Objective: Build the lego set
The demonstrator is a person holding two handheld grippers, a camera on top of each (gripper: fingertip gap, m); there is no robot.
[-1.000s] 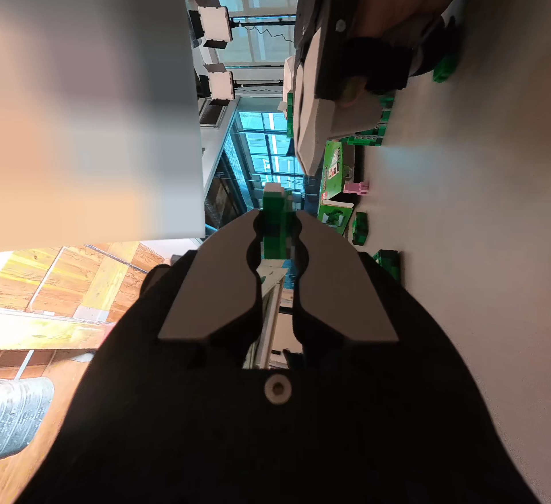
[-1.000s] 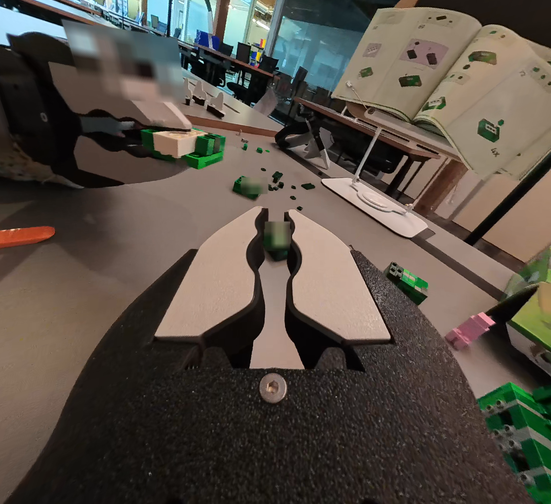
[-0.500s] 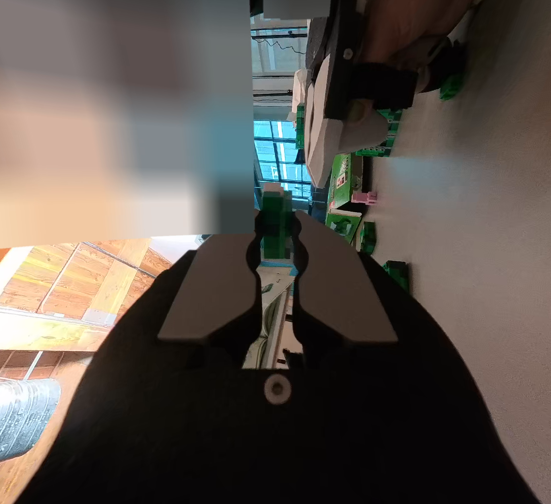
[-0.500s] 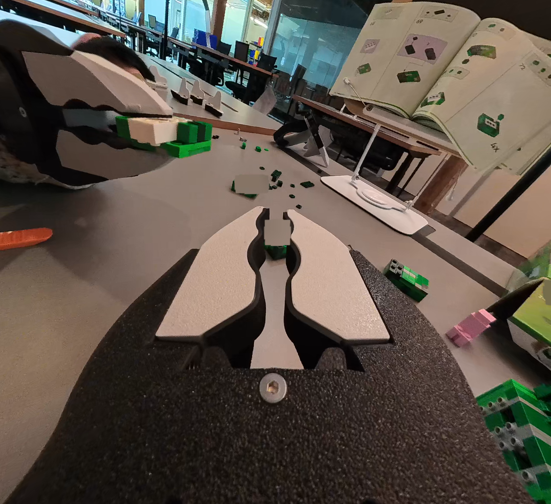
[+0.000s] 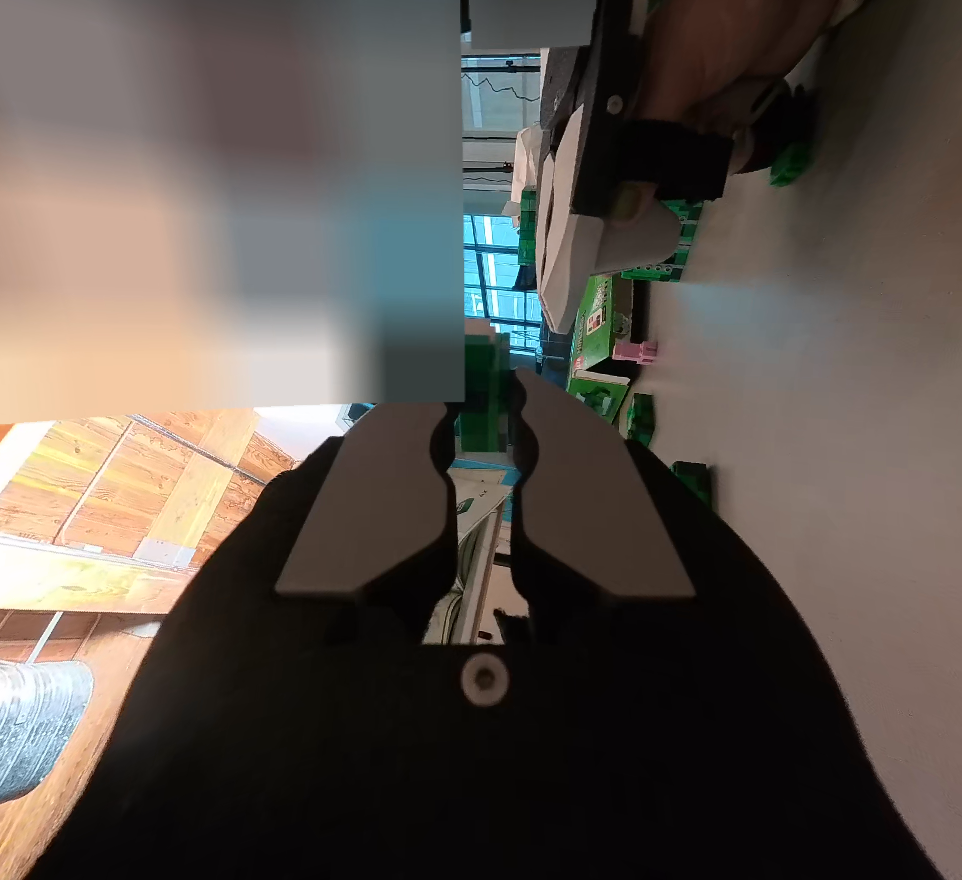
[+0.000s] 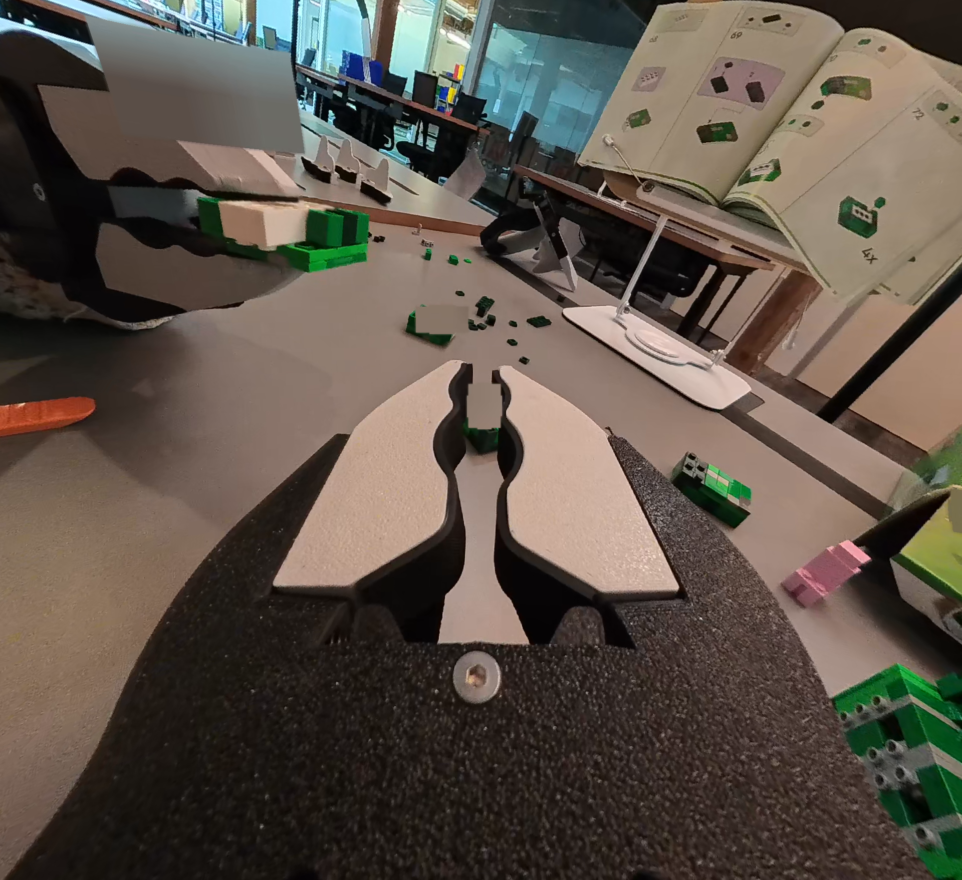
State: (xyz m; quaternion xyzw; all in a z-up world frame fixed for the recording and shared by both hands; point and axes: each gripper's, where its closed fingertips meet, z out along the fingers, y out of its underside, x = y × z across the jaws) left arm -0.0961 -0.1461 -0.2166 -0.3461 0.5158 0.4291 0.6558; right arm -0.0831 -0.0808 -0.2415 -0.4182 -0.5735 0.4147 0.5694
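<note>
- The right gripper (image 6: 481,376) has its jaws clenched on a small dark-green brick (image 6: 483,438), held just above the grey table (image 6: 208,465); a mosaic patch covers the brick's upper half.
- Around it on the table, near to hand, lie a green sub-assembly with grey studs (image 6: 906,751) at the lower right, a pink piece (image 6: 825,571) and a small green-and-white block (image 6: 713,488).
- Further out, the left gripper (image 6: 291,230) is held off the table, its jaws grasping a green-and-white assembly (image 6: 283,233); the left wrist view, rolled on its side, shows the same assembly (image 5: 484,402) between its own jaws.
- Beyond that, a partly patched green block (image 6: 429,324) and a scatter of small dark-green pieces (image 6: 494,319) sit loose on the table, with an orange tool (image 6: 44,415) at the left edge.
- Farthest, the open instruction booklet (image 6: 781,126) rests on a white stand (image 6: 656,350).
- Progress, as I judge it: several sub-assemblies are built, yet the many loose pieces and separate blocks say the set is well short of done. The step in hand looks like pressing the small brick onto the held assembly; the two are well apart.
- Against the earlier frames: both grips are unchanged, the left gripper's assembly now reaches further into the right view, and in the left view the right gripper and its hand (image 5: 739,38) sit closer and larger.
</note>
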